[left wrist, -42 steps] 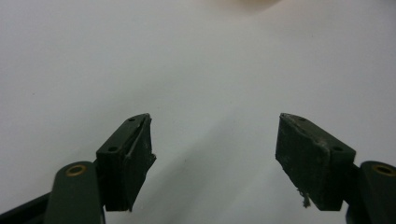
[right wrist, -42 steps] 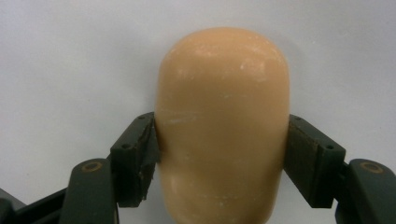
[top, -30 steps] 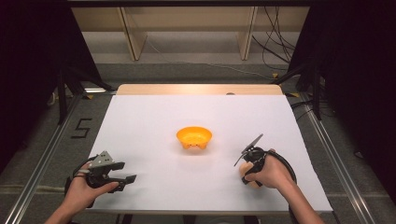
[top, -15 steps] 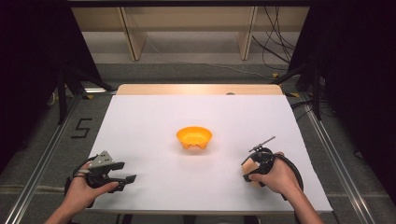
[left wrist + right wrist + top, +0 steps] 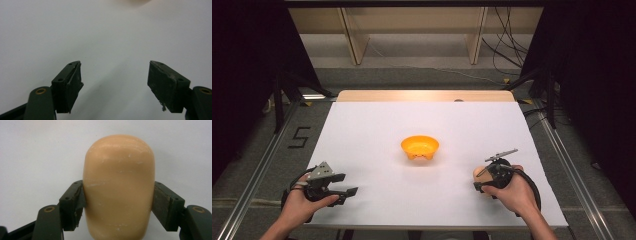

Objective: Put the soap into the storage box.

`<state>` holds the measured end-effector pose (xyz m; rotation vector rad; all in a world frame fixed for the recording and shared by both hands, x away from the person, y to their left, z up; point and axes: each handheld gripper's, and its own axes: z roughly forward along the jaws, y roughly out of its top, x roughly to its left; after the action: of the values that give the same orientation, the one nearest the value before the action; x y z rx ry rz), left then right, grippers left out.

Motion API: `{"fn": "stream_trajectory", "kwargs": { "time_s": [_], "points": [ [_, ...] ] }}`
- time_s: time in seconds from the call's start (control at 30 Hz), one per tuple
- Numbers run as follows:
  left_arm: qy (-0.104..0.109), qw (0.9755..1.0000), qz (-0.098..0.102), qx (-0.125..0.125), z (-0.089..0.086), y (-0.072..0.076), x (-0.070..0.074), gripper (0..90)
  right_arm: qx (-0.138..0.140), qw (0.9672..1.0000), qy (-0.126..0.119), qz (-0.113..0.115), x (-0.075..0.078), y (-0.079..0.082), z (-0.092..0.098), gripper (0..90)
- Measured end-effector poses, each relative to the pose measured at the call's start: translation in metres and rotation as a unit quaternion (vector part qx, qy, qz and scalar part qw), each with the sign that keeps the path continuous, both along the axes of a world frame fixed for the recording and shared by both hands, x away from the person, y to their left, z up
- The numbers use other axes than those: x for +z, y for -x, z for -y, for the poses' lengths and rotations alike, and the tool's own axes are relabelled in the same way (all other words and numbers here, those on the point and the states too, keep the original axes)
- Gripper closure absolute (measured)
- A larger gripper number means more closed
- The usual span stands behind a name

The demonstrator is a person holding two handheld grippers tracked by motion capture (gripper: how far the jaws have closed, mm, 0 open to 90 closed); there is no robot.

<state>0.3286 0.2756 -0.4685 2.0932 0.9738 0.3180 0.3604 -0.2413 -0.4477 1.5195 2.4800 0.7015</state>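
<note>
A smooth tan egg-shaped object sits between the pads of my right gripper, which is shut on it from both sides. In the high view that gripper is at the table's front right, with the tan object peeking out at its left. An orange bowl stands in the middle of the white sheet, apart from both hands. My left gripper rests at the front left, pointing right. Its jaws stand wide open over bare white sheet.
The white sheet covers the table, with a wooden strip at the far edge. Metal rails run along both sides. Wooden shelf legs and cables lie on the floor beyond the table.
My right hand has shifted a little to the right with the tan object held, and its wrist has rolled, so the grey plate now lies flatter. The left hand has stayed put.
</note>
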Motion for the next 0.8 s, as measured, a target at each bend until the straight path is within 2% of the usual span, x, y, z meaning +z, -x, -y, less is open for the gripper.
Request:
{"fn": "stream_trajectory", "kwargs": {
  "time_s": [0.2, 0.23, 0.33, 0.4, 0.47, 0.5, 0.6, 0.63, 0.7, 0.73, 0.77, 0.8],
  "points": [
    [-0.002, 1.0000, 0.001, 0.000, 0.000, 0.000, 0.000, 27.0, -0.005, 0.9999, -0.009, 0.012, 0.002, 0.003, 0.002, 33.6],
    [-0.002, 1.0000, 0.001, 0.000, 0.000, 0.000, 0.000, 27.0, -0.001, 0.9997, -0.011, 0.022, 0.001, 0.002, 0.003, 33.6],
    [-0.001, 1.0000, -0.001, -0.002, 0.000, 0.000, 0.000, 27.0, -0.006, 0.9995, -0.016, 0.026, 0.002, 0.003, 0.002, 33.6],
    [-0.001, 1.0000, 0.000, -0.002, 0.000, 0.000, 0.000, 27.0, 0.001, 0.9997, -0.015, 0.017, 0.003, 0.004, 0.002, 33.6],
    [-0.001, 1.0000, 0.000, -0.002, 0.000, 0.000, 0.000, 27.0, -0.003, 0.9993, -0.018, 0.032, 0.002, 0.004, 0.002, 33.6],
    [0.004, 1.0000, -0.005, 0.002, 0.000, 0.000, 0.000, 27.0, -0.003, 0.9993, -0.017, 0.032, 0.003, 0.004, 0.002, 33.6],
    [0.002, 1.0000, -0.004, 0.005, 0.000, 0.000, 0.000, 27.0, 0.001, 0.9992, -0.020, 0.035, 0.004, 0.003, 0.002, 33.6],
    [0.004, 1.0000, -0.006, 0.002, 0.000, 0.000, 0.000, 27.0, 0.004, 0.9990, -0.027, 0.036, 0.005, 0.003, 0.002, 33.6],
    [0.002, 1.0000, -0.004, 0.006, 0.000, 0.000, 0.000, 27.0, -0.002, 0.9987, -0.013, 0.050, 0.007, 0.003, 0.001, 33.6],
    [0.002, 1.0000, -0.004, 0.006, 0.000, 0.000, 0.000, 27.0, -0.010, 0.9984, -0.024, 0.051, 0.008, 0.004, 0.000, 33.6],
    [0.002, 1.0000, -0.004, 0.006, 0.000, 0.000, 0.000, 27.0, -0.016, 0.9971, -0.022, 0.071, 0.006, 0.002, 0.000, 33.6],
    [0.002, 1.0000, -0.004, 0.005, 0.000, 0.000, 0.000, 27.0, -0.011, 0.9983, -0.025, 0.050, 0.011, 0.004, -0.001, 33.6]
  ]
}}
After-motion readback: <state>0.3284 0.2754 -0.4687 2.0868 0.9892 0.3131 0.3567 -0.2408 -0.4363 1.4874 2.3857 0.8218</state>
